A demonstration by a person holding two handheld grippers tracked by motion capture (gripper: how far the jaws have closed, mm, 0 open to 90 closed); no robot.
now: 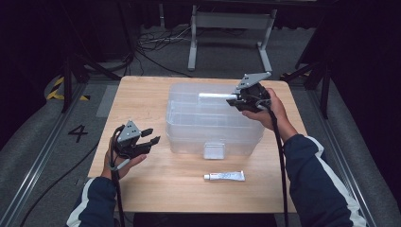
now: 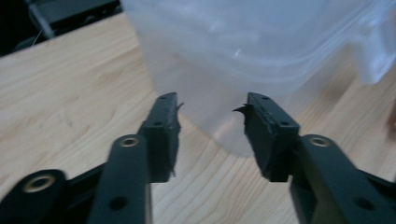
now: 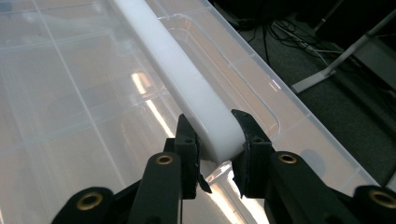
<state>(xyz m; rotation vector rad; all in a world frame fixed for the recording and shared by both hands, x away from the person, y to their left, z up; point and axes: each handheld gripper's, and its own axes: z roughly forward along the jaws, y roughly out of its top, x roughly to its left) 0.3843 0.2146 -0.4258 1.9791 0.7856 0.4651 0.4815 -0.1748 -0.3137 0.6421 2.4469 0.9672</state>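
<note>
White tube (image 1: 224,176) before plastic box (image 1: 189,123)

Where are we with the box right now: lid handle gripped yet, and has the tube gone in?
Done: the right gripper is shut on the white handle on the lid of the clear box.

In hand: the lid looks flat on the box, not lifted. The left gripper is open, empty, beside the box corner.

Left: the tube lies on the table in front of the box, untouched.
</note>
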